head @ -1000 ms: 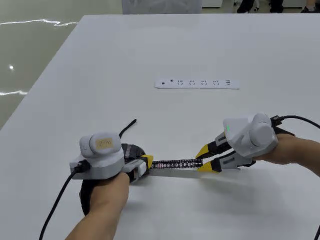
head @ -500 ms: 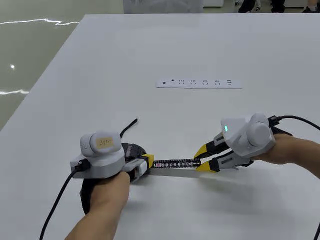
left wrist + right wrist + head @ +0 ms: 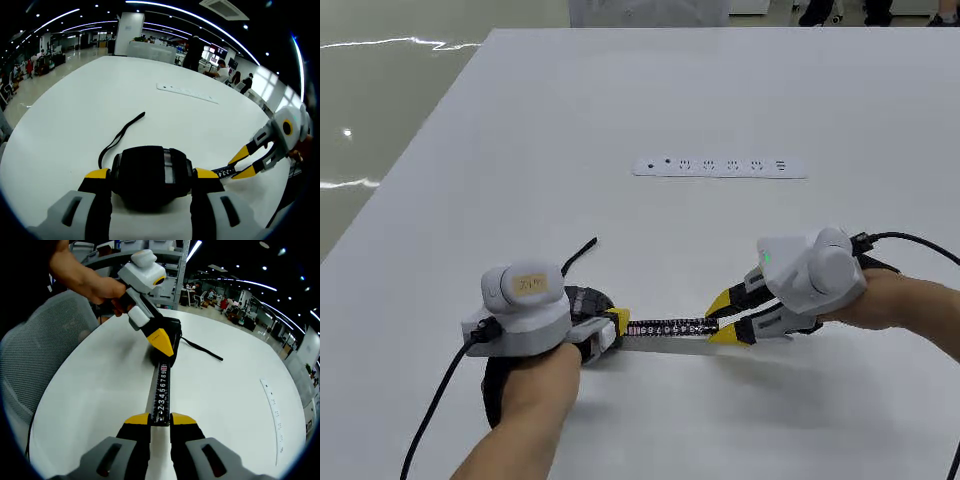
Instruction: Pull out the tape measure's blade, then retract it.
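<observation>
Tape blade stretched between your two grippers.
Your left gripper (image 3: 607, 328) is clamped around the black tape measure (image 3: 150, 170) on the white table (image 3: 720, 90). Its blade (image 3: 161, 397) runs rightward to your right gripper (image 3: 722, 318), whose jaws are pinched together on the blade's end. A power strip (image 3: 720, 166) lies well beyond them.

L gripper (image 3: 607, 325): white-grey body, blk jaws w/ yellow tips, pale-yellow label (image 3: 528, 285) on top. L cable (image 3: 438, 402), blk, runs off toward 7 o'clock in head view. R gripper (image 3: 718, 320): same build & colours, small green light (image 3: 769, 258). R cable (image 3: 912, 238), blk, runs toward 3 o'clock.
</observation>
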